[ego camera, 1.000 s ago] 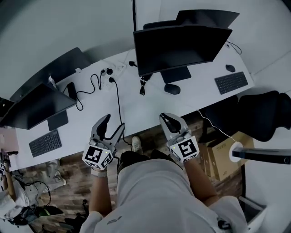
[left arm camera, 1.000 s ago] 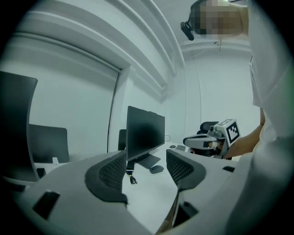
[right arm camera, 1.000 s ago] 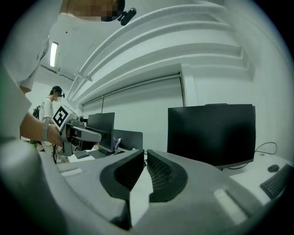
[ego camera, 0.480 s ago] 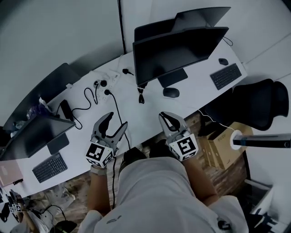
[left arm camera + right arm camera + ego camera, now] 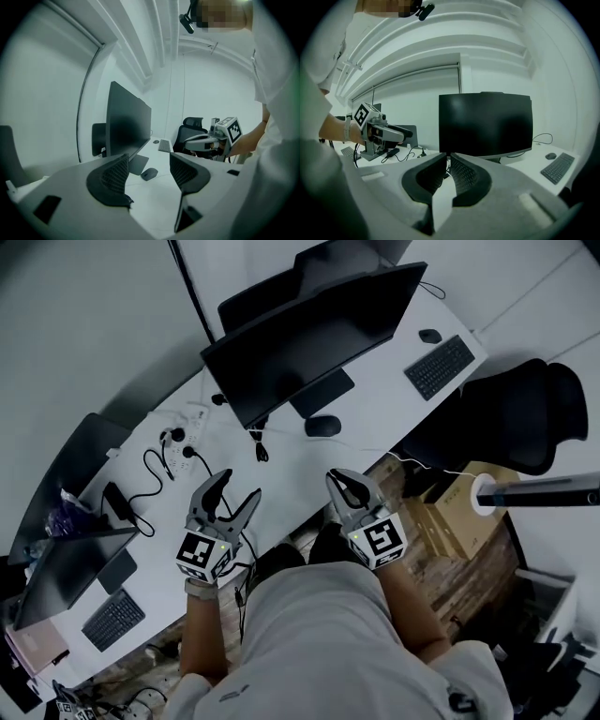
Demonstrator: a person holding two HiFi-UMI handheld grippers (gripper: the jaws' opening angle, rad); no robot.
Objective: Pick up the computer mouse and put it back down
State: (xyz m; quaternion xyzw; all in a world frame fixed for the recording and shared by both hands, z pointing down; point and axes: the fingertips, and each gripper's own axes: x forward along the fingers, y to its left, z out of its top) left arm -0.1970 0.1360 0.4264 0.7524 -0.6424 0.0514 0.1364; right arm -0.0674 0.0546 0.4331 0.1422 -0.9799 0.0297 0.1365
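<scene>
The mouse [image 5: 322,426] lies on the desk [image 5: 291,465], well ahead of the spread, empty left claw [image 5: 237,488] and the pressed-together right claw [image 5: 349,486]; judged light, rigid and smooth-shelled, best pinched across its flanks.

Monitor [image 5: 485,124] stand mostly hidden behind right hand-held gripper [image 5: 448,160].

I'm seeing bare desk [image 5: 300,465] lying open up to the mouse [image 5: 322,426]. The monitor [image 5: 319,329] is walling it off behind.
</scene>
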